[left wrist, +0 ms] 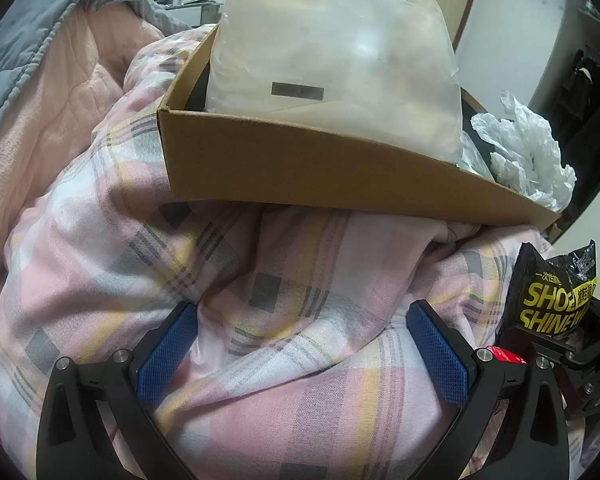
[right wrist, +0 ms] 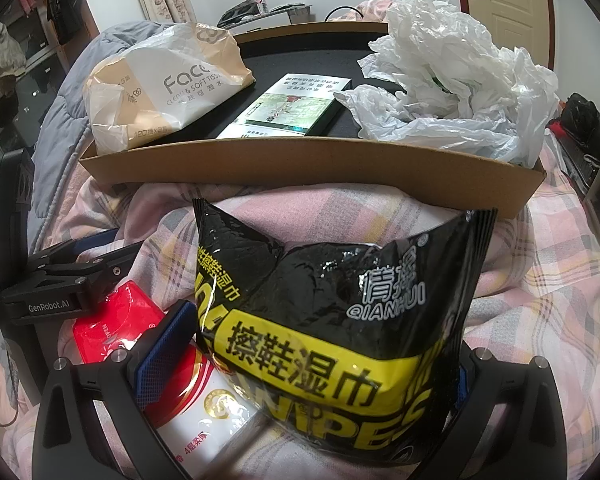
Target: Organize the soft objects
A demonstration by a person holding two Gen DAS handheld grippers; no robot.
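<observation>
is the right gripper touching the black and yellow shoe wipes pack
Touching. The right wrist view shows the right gripper with its jaws closed on the crinkled black and yellow shoe wipes pack, which buckles between them.

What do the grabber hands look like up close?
Both look alike. The left gripper has two curved black fingers with shiny silver bolts and bumpy blue pads on the inner faces. The right gripper has the same black fingers and a blue pad. White lettering on the left gripper's side reads GenRobot.AI.
</observation>
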